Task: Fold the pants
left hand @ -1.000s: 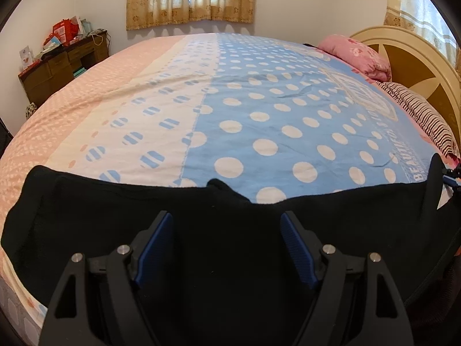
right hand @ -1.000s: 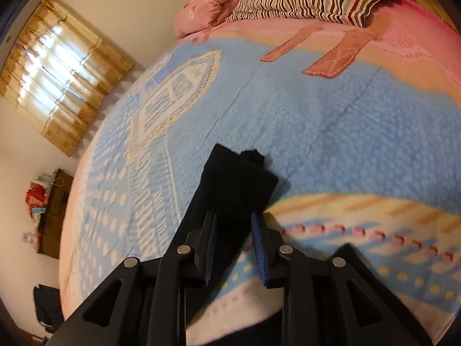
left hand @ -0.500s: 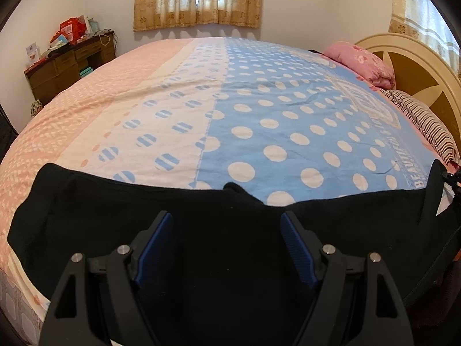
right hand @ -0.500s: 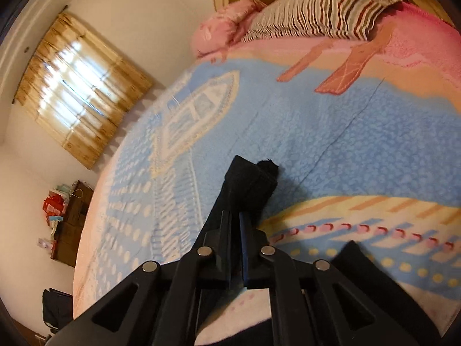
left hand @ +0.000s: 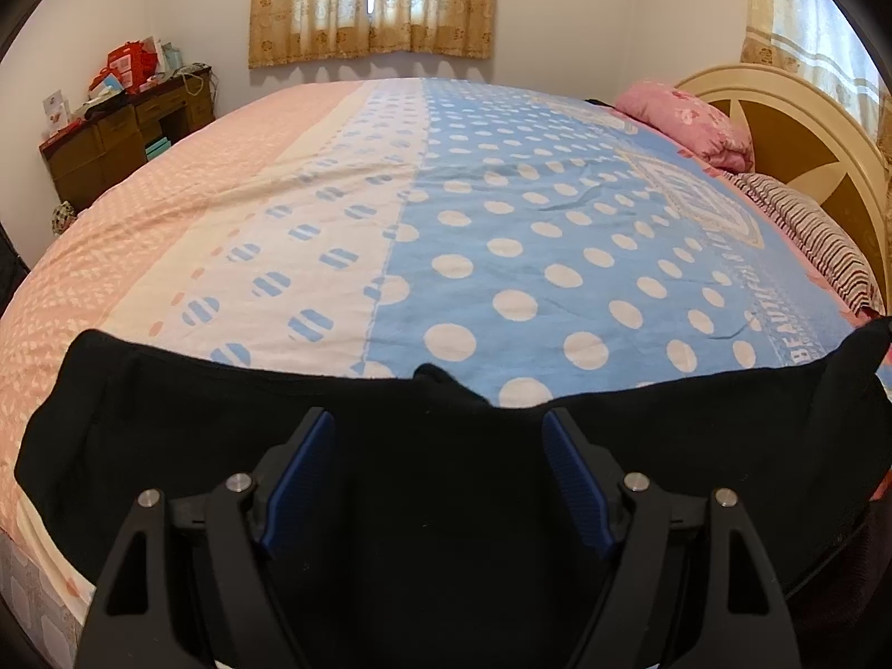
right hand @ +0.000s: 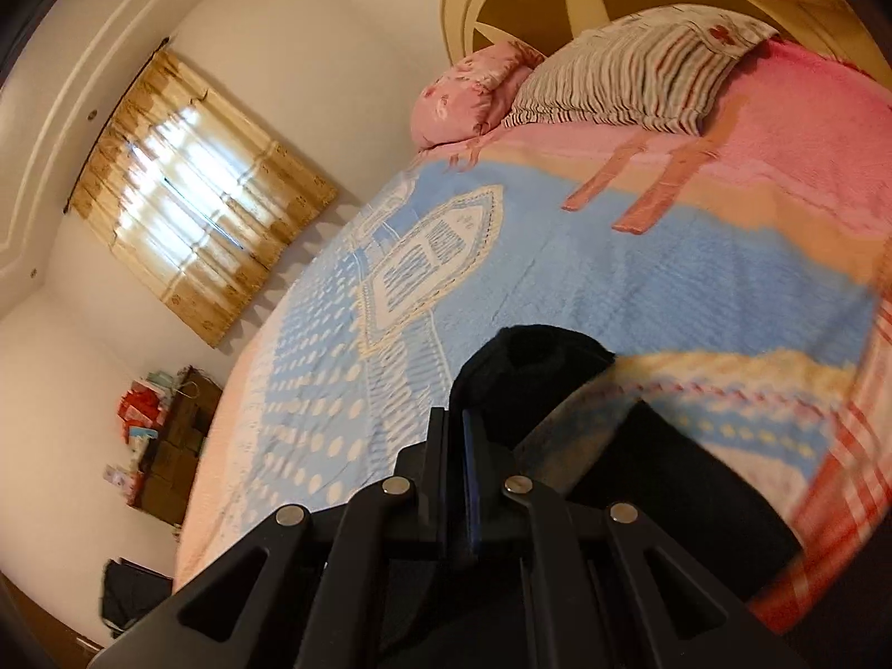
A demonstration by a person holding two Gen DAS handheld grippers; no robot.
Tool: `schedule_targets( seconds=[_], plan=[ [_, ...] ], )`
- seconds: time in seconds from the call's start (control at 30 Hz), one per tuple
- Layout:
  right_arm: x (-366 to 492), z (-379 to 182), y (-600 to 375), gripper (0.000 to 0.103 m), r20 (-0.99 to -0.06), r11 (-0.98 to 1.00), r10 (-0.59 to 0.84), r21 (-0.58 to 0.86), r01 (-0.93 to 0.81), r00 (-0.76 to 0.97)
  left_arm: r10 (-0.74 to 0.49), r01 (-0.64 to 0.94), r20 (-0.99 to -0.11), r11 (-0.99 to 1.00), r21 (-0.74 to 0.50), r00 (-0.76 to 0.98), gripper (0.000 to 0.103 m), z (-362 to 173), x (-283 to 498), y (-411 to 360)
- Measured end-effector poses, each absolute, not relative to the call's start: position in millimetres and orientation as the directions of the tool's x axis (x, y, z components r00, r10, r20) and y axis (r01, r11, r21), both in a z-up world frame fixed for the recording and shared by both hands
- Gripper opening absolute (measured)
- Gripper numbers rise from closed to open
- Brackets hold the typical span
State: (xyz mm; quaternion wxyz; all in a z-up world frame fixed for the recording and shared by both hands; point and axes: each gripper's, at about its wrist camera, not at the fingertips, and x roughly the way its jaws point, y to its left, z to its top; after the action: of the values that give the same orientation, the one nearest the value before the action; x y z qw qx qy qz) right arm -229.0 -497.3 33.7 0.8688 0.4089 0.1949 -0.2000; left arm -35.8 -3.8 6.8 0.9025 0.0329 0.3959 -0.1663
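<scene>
Pants (left hand: 446, 502) lie black and wide across the near edge of the bed (left hand: 502, 256). We see them stretch from the left side to the right side in the left view. A small bump of cloth sticks up at their far edge, near the middle.

Our left claw (left hand: 437, 479) hangs over the pants with its two blue fingers (left hand: 301, 474) spread wide apart. There is nothing between them, and we cannot tell if they touch the cloth.

Our right claw (right hand: 454, 468) has its fingers pressed almost together. A bit of the black pants (right hand: 529, 379) is pinched there, and the cloth bunches up just past the tips. This view is tilted and a little blurry.

The bed has a cover with pink on the left, white in the middle and blue with white dots on the right. At the far right end we see a pink pillow (left hand: 686, 117) and a striped pillow (left hand: 808, 234) beside it, right by the round headboard (left hand: 808, 128).

A brown desk (left hand: 128, 139) stands far on the left by the wall, with red boxes (left hand: 131, 64) on top. Yellow curtains (left hand: 371, 3) hang on the far wall.
</scene>
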Motion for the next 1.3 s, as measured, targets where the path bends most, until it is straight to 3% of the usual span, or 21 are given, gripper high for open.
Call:
schedule_targets(
  seconds=[0.3,0.5,0.53,0.57,0.6,0.63,0.73,0.83,0.87,1.0,1.17,1.3],
  plan=[
    [-318.0,20.7,-494.9,0.005,-0.563,0.521,-0.267,0.599,0.609,0.782,-0.332,0.398,-0.703,0.914,-0.076,0.629,0.08,18.0,-49.3,-18.1],
    [-323.6,8.0,-472.8,0.007,-0.459,0.534,-0.219,0.683,0.499,0.861,-0.351,0.424,-0.69,0.903,-0.069,0.634,0.08,23.3,-58.3,-24.4],
    [-317.6,6.0,-467.1,0.012,-0.444,0.535,-0.197,0.699,0.475,0.874,-0.35,0.428,-0.69,0.901,-0.065,0.634,0.08,23.2,-59.4,-25.7],
    [-311.2,3.5,-463.3,0.039,-0.433,0.535,-0.175,0.712,0.454,0.884,-0.351,0.434,-0.692,0.899,-0.06,0.631,0.08,22.7,-61.1,-28.0],
    [-304.0,0.2,-460.3,0.072,-0.428,0.531,-0.151,0.725,0.438,0.891,-0.354,0.44,-0.692,0.896,-0.059,0.629,0.08,22.5,-62.6,-29.2],
    [-297.3,-4.8,-459.6,0.081,-0.42,0.514,-0.134,0.745,0.426,0.897,-0.359,0.45,-0.693,0.891,-0.055,0.625,0.08,22.1,-64.5,-31.7],
    [-291.3,-19.4,-463.3,0.083,-0.405,0.434,-0.142,0.794,0.425,0.903,-0.358,0.476,-0.689,0.879,-0.022,0.63,0.081,22.9,-71.6,-38.5],
    [-278.7,-27.0,-468.4,0.082,-0.434,0.432,-0.159,0.777,0.457,0.887,-0.356,0.479,-0.683,0.878,-0.01,0.638,0.083,23.1,-73.3,-40.0],
    [-269.9,-29.8,-470.5,0.077,-0.452,0.439,-0.146,0.768,0.467,0.88,-0.356,0.478,-0.686,0.878,-0.013,0.635,0.083,22.8,-73.6,-40.0],
    [-247.8,-34.3,-479.0,0.03,-0.537,0.442,-0.169,0.708,0.55,0.827,-0.349,0.471,-0.7,0.882,-0.021,0.623,0.083,19.8,-73.0,-42.0],
    [-234.7,-33.5,-493.7,0.003,-0.586,0.458,-0.209,0.649,0.608,0.783,-0.346,0.467,-0.696,0.884,-0.018,0.629,0.083,21.2,-76.4,-40.2],
    [-234.6,0.2,-480.2,0.003,-0.542,0.594,-0.179,0.605,0.529,0.821,-0.338,0.456,-0.7,0.89,-0.02,0.629,0.083,20.7,-74.8,-38.1]
  ],
)
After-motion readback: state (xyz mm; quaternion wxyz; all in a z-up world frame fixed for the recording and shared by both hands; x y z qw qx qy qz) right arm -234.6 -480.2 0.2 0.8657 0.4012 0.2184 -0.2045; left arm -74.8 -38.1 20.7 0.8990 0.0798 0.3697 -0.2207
